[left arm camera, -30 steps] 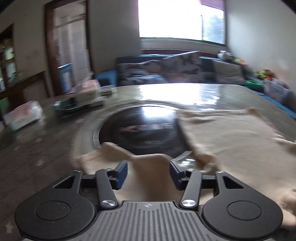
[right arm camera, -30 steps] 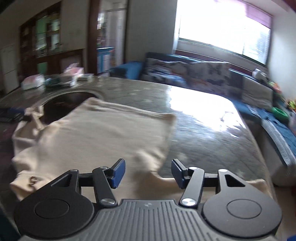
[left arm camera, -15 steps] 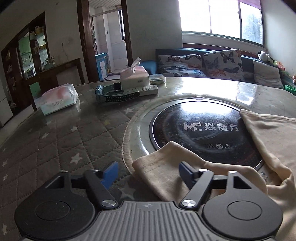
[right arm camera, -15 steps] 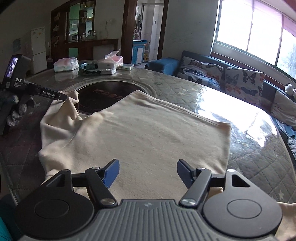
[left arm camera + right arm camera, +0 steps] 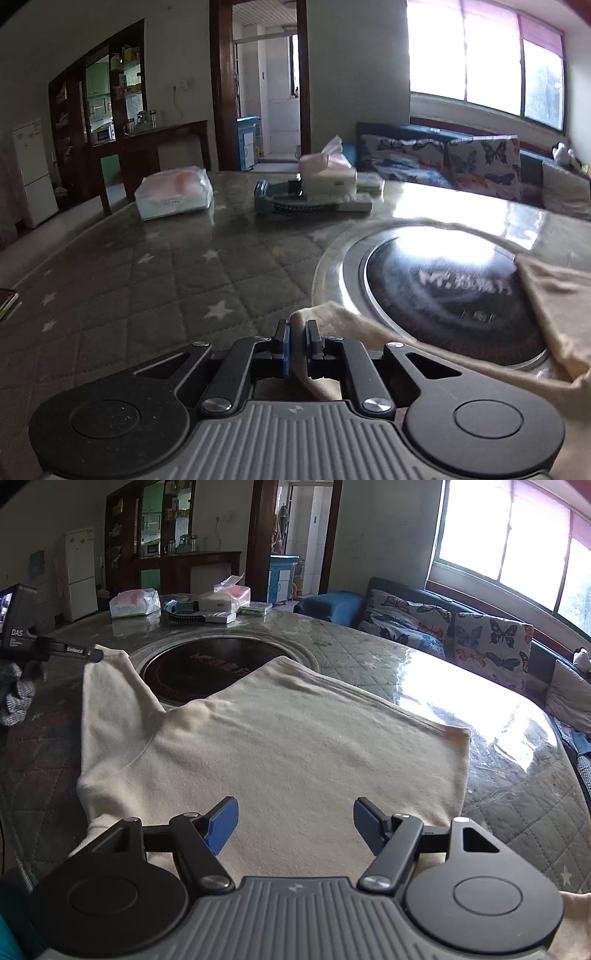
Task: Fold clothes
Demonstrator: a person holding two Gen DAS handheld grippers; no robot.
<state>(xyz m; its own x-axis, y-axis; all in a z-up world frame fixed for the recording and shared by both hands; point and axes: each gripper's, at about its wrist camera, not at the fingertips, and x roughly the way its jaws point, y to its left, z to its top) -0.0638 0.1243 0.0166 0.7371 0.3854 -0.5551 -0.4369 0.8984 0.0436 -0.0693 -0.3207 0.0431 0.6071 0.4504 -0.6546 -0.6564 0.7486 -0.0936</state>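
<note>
A cream long-sleeved shirt point(image 5: 295, 746) lies spread flat on the round table, partly over the black cooktop point(image 5: 207, 668). My left gripper point(image 5: 296, 341) is shut on the end of the shirt's sleeve point(image 5: 332, 317), held out beside the cooktop point(image 5: 443, 295). In the right wrist view the left gripper point(image 5: 94, 655) pinches the sleeve tip point(image 5: 110, 686) at the far left. My right gripper point(image 5: 295, 827) is open and empty, just above the shirt's near part.
Tissue packs point(image 5: 173, 197), a tissue box point(image 5: 328, 173) and a teal tray point(image 5: 295, 206) stand at the table's far side. A sofa with butterfly cushions point(image 5: 461, 631) runs under the window. The quilted table cover point(image 5: 147, 280) shows around the shirt.
My left gripper has shut on the sleeve end and drawn it out to the left. My right gripper has stayed open and drawn closer above the shirt body.
</note>
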